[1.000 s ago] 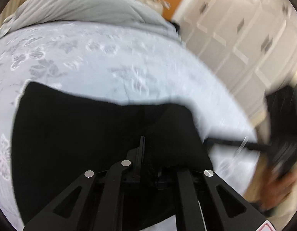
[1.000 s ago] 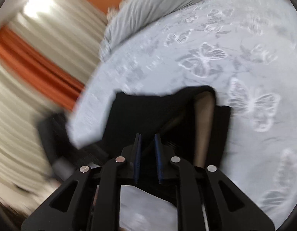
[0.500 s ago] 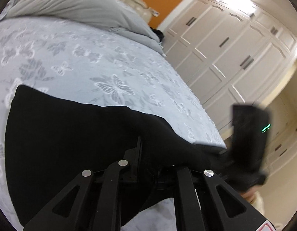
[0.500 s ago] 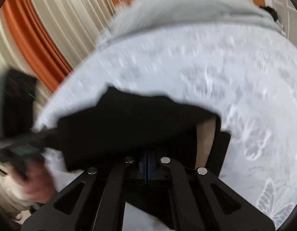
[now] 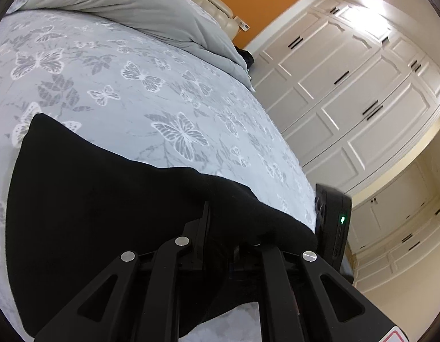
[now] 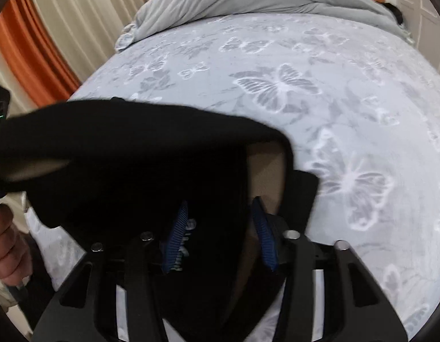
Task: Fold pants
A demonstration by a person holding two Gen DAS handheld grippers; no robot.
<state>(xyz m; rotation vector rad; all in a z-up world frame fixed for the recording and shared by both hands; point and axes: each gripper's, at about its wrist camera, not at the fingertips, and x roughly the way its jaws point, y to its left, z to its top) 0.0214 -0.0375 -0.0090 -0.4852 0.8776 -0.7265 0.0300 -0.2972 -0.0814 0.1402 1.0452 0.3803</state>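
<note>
Black pants (image 5: 100, 199) lie part folded on the butterfly-print bed cover (image 5: 134, 99). My left gripper (image 5: 220, 228) is shut on a lifted fold of the pants, and the cloth drapes over its right finger. In the right wrist view the pants (image 6: 128, 154) stretch from the left edge toward the middle, with a tan lining (image 6: 265, 168) showing. My right gripper (image 6: 221, 230) has its blue pads (image 6: 178, 228) apart and its jaws are opening; black cloth lies between them without being pinched. The right gripper's body with a green light (image 5: 335, 222) shows beside the left one.
A grey duvet (image 5: 128, 8) is heaped at the head of the bed. White wardrobe doors (image 5: 348, 91) stand past the bed's right side. Cream and orange curtains (image 6: 43, 37) hang on the other side. A hand (image 6: 6, 242) holds the left gripper at the bed's near edge.
The right gripper's jaws shut on the black cloth half a second ago and now stand apart. It sank toward the pants. The left gripper stayed shut and turned a little.
</note>
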